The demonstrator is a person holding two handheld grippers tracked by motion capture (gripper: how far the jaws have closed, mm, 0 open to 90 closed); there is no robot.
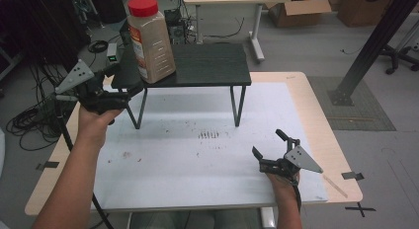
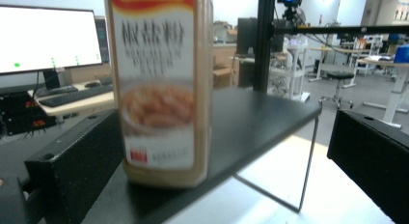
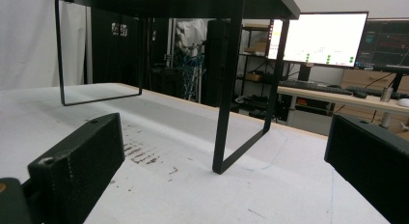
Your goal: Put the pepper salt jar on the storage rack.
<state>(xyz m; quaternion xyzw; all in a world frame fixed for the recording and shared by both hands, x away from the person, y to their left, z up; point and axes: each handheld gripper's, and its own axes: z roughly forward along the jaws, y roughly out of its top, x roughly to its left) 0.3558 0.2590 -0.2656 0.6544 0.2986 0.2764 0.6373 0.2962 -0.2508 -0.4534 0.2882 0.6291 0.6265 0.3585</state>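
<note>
- Standing upright, the seasoning jar [image 1: 149, 40] sits at the left near corner of the black shelf [image 1: 207, 66] on the desk [image 1: 197, 160].
- Left tool [image 1: 129, 85] is spread wide, holding nothing, its jaws flanking the jar.
- Right tool [image 1: 269, 146] is wide open and empty, near right.

Clear glossy plastic seasoning jar [image 1: 150, 41], red lid; matt black wood-grain shelf [image 1: 207, 63]; scuffed white surface [image 1: 197, 160].
</note>
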